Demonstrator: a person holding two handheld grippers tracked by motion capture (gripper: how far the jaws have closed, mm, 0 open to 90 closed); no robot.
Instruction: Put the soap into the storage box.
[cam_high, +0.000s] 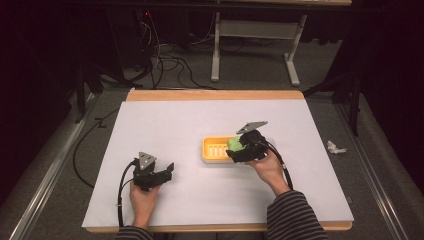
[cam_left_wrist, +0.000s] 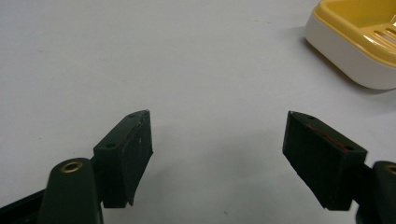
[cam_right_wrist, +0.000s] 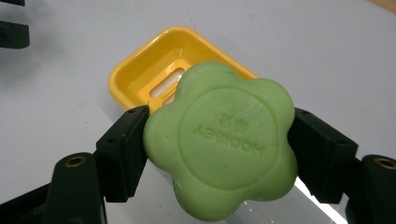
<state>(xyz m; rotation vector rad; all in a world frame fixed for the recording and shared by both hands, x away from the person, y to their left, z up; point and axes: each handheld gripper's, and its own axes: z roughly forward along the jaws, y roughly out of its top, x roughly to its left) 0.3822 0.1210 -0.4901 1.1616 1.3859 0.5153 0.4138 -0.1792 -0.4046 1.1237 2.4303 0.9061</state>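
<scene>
The green soap bar, flower-shaped with a round embossed seal, is clamped between the fingers of the right gripper, at the centre of the right gripper view. Its lettering appears upside down and is only partly legible. Behind it, the yellow plastic soap dish with slotted floor is partly hidden. In the high view, soap and dish sit right of centre on the white-covered bench. The left gripper is held wide open and empty over the matte surface; the dish is cut off at the upper right there.
</scene>
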